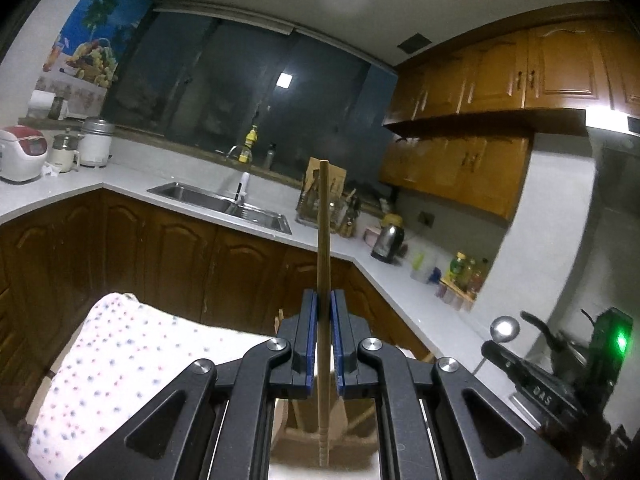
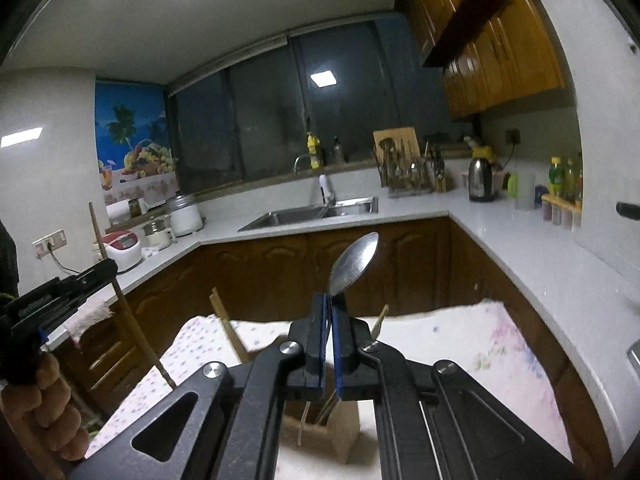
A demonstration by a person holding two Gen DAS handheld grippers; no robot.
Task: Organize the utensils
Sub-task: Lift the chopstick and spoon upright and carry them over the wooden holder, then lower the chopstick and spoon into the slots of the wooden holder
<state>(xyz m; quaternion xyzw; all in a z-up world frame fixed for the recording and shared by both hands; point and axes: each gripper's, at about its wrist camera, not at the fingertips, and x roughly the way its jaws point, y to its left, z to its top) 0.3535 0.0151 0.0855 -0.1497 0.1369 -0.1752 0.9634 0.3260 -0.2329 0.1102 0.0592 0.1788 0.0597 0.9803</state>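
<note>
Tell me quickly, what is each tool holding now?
Left tool: closed on a wooden chopstick.
Right tool: closed on a metal spoon.

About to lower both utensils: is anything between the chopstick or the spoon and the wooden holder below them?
Nothing visible blocks either. The left gripper holds the chopstick upright, its lower end already down at the wooden holder. The right gripper holds the spoon over the holder, which already contains utensils.

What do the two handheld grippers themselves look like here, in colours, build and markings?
Both the left gripper and right gripper are matte black linkages with silver pivot bolts and blue-edged fingers. Seen from the left, the right one bears white lettering and a green light.
</note>
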